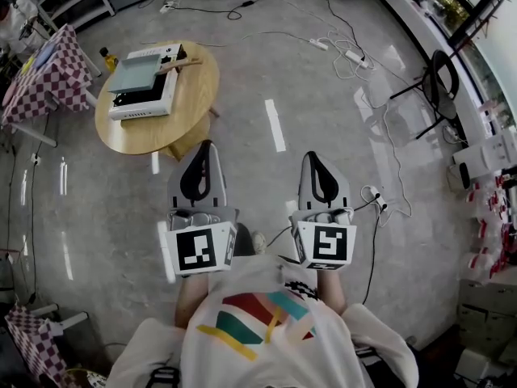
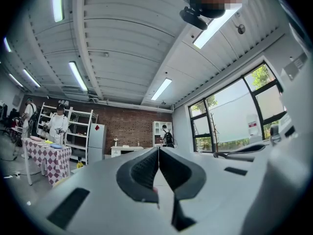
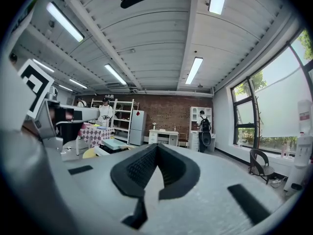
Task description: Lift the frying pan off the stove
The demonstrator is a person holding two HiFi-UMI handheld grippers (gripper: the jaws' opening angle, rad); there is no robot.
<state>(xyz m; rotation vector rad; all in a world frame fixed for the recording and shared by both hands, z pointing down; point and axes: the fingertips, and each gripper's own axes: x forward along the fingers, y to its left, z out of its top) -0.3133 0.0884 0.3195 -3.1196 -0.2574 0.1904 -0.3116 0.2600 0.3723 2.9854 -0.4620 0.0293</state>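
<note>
The room is bright and evenly lit. Long ceiling lamps [image 3: 194, 70] glow white, and daylight floods through the windows [image 2: 234, 111], washing them pale. The glossy floor [image 1: 323, 136] carries white streaks of glare; shadows are faint. All three views bulge and darken toward the corners. Close to its lens, the left gripper [image 2: 158, 153] looks soft, while the far wall [image 2: 127, 131] stays sharp.

In view are one round bench [image 1: 190, 95], one stove [image 1: 144, 103], one frying pan [image 1: 136, 73] and one yellow bottle [image 1: 108, 58]. There are two grippers, the left gripper [image 1: 207, 145] and the right gripper [image 1: 310, 155], plus two checked-cloth benches [image 1: 48, 75] [image 1: 36, 342] and one black chair [image 1: 440, 75].
</note>
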